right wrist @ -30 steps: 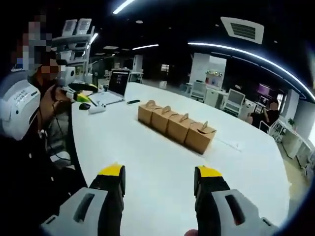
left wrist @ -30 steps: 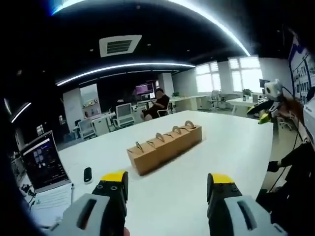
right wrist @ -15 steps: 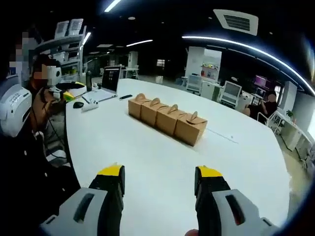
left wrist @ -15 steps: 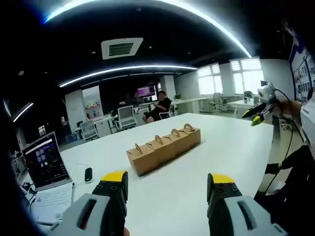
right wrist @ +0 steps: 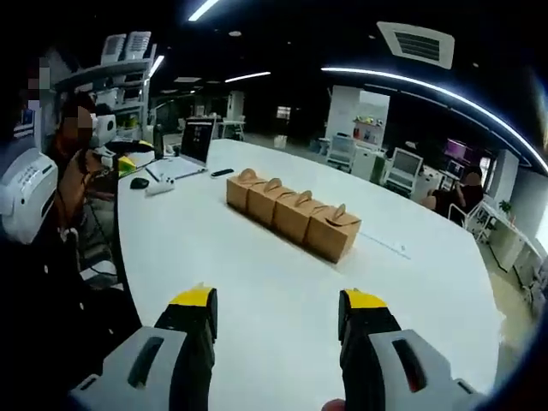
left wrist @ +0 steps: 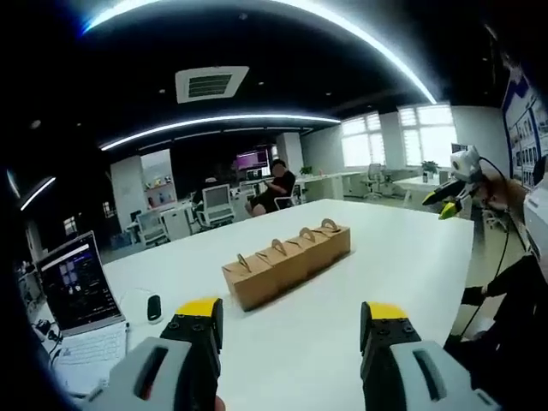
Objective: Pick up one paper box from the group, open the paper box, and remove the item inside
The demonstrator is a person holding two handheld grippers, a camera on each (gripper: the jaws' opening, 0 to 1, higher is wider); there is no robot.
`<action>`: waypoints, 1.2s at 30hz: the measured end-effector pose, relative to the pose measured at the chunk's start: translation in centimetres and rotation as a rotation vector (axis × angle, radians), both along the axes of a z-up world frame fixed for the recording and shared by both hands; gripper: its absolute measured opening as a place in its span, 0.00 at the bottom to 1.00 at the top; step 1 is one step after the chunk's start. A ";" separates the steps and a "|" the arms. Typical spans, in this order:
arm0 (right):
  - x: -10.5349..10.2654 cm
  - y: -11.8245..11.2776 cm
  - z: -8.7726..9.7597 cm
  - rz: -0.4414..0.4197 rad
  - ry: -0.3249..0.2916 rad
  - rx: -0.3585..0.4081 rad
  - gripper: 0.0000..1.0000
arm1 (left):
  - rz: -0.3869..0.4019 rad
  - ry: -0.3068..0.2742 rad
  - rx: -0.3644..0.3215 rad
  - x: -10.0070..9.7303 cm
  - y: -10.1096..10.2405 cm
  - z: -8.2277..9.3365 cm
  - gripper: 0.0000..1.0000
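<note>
Boxes ahead, nothing picked yet
Both my grippers, left (left wrist: 289,321) and right (right wrist: 276,306), gape empty, well short of the paper boxes (right wrist: 293,213); touching neighbours risk dragging along.

- Boxes (left wrist: 287,264): plain brown paperboard, matt, with flat smooth sides and folded handle tabs on top.
- Table (right wrist: 257,282): white top, smooth, with a soft sheen from the ceiling lights.
- Left gripper (left wrist: 291,338): grey plastic jaws, matt, capped with yellow tips over black pads.
- Right gripper (right wrist: 276,321): the same grey plastic, yellow tips, black pads.
- Laptop (left wrist: 75,287): glossy lit screen, pale smooth body.
- Mouse (left wrist: 153,306): black, slightly shiny plastic.
- Ceiling (left wrist: 128,51): dark and matt, with a white slatted vent (left wrist: 211,82).
</note>
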State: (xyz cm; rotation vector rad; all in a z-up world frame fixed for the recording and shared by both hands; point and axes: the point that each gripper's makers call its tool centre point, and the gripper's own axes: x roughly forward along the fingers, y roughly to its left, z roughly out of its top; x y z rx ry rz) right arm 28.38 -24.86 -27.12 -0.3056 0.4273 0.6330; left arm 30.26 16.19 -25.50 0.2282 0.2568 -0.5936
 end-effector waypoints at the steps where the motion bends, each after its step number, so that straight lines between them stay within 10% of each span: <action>1: -0.2 0.2 0.3 0.005 -0.008 -0.002 0.57 | -0.014 -0.003 0.017 0.2 -0.1 0.0 0.66; 36: -3.3 4.1 0.5 0.085 -0.007 -0.034 0.56 | -0.060 0.016 0.071 1.3 -0.8 -1.2 0.65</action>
